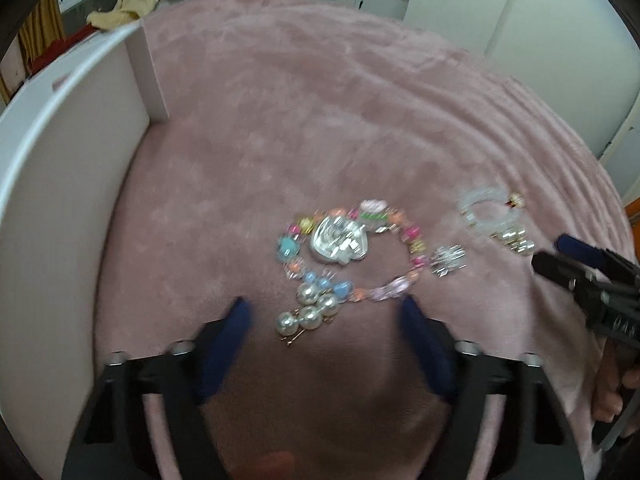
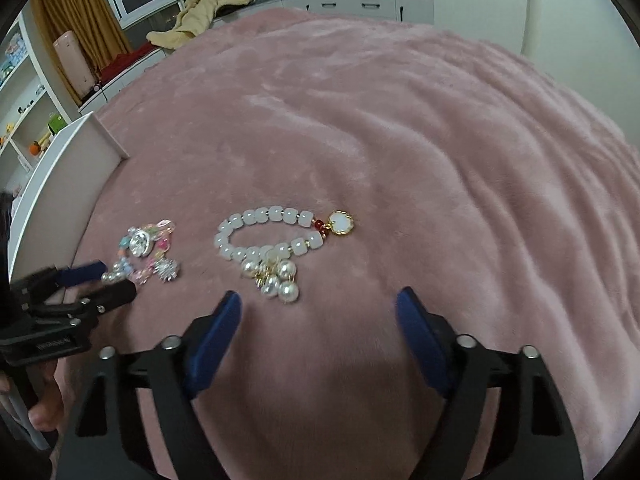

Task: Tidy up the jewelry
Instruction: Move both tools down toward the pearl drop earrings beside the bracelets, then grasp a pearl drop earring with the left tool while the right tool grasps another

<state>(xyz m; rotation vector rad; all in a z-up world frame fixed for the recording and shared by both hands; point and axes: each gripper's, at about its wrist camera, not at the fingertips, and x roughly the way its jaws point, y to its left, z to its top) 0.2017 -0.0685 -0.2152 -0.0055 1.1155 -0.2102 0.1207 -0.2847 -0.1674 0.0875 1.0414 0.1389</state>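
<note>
Jewelry lies on a pink blanket (image 1: 320, 120). In the left wrist view, my left gripper (image 1: 326, 310) is open, just short of a pearl cluster (image 1: 308, 312) and a colourful bead bracelet (image 1: 412, 244) that rings a silver heart charm (image 1: 340, 240). A silver snowflake brooch (image 1: 447, 260) lies to their right. In the right wrist view, my right gripper (image 2: 318, 304) is open and empty, just short of a white bead bracelet (image 2: 268, 236) with a flower pendant (image 2: 341, 223) and a pearl cluster (image 2: 276, 278). The right gripper also shows in the left wrist view (image 1: 556, 252).
A white box wall (image 1: 68, 160) stands at the left edge of the blanket, also in the right wrist view (image 2: 68, 160). White cabinets (image 2: 360, 4), a beige garment (image 2: 208, 12) and shelves (image 2: 24, 92) lie beyond the blanket. The left gripper shows at left (image 2: 100, 280).
</note>
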